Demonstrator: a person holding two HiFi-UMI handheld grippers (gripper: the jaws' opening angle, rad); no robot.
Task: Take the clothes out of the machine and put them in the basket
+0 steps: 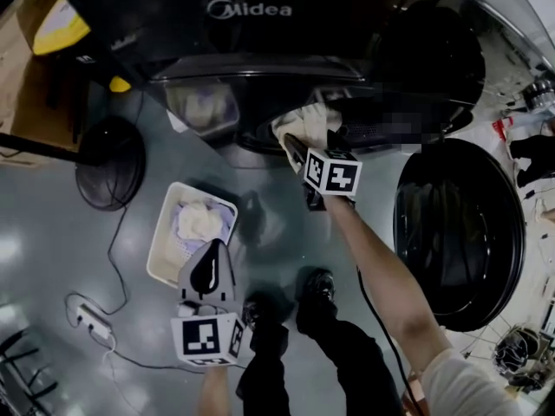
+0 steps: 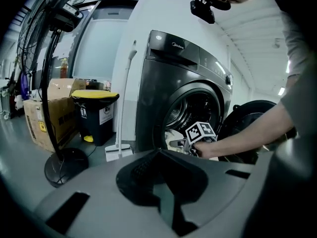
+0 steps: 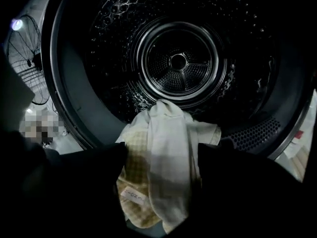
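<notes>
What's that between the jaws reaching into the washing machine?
A pale cloth, between the right gripper's open jaws at the drum's mouth; the right gripper view shows it.

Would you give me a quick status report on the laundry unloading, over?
Left gripper shut, empty, beside the basket. Right gripper open, pale cloth between jaws at the drum mouth. Nothing blocking.

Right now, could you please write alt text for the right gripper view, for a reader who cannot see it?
A pale cloth, part white and part yellow check with a small label, hangs over the lip of the washing machine's drum, between the open jaws of the right claw. The steel drum behind it looks empty.
</notes>
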